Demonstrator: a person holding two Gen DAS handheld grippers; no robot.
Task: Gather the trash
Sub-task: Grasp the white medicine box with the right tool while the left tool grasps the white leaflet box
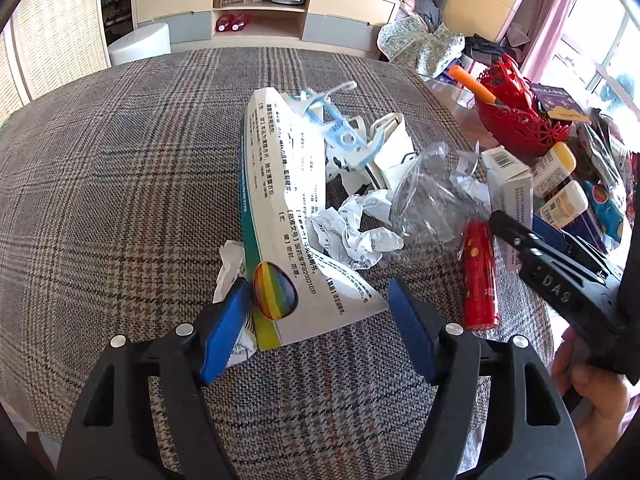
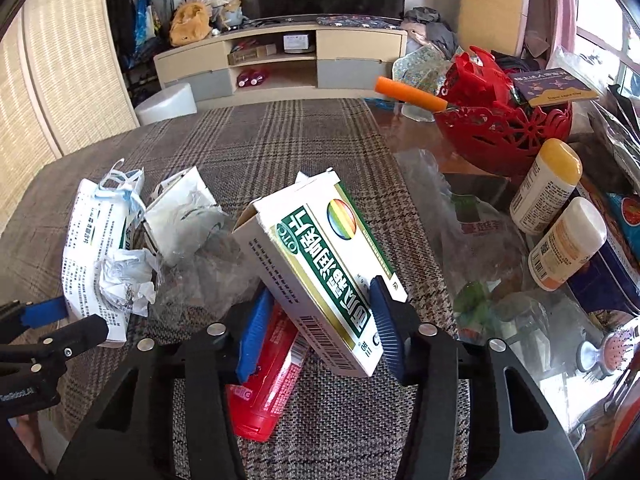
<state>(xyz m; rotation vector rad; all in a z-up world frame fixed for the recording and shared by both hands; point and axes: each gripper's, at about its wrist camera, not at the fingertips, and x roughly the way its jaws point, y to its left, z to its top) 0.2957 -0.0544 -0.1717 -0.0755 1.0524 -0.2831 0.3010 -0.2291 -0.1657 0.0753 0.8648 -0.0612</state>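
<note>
Right gripper (image 2: 320, 320): blue fingers clamped on a white-and-green medicine box (image 2: 316, 268), lifted and tilted, its open flap end away from the camera.
Below the box: a red tube (image 2: 264, 380) lying on the plaid tablecloth (image 2: 280, 140).
Left gripper (image 1: 316, 320): jaws spread wide, straddling the near end of a flattened printed carton (image 1: 280, 216).
Trash pile: crumpled paper (image 1: 356, 232) and clear plastic wrap (image 1: 432, 188) just beyond the carton.
Table edge: red basket (image 2: 504, 132), two bottles (image 2: 548, 188) beside it.
</note>
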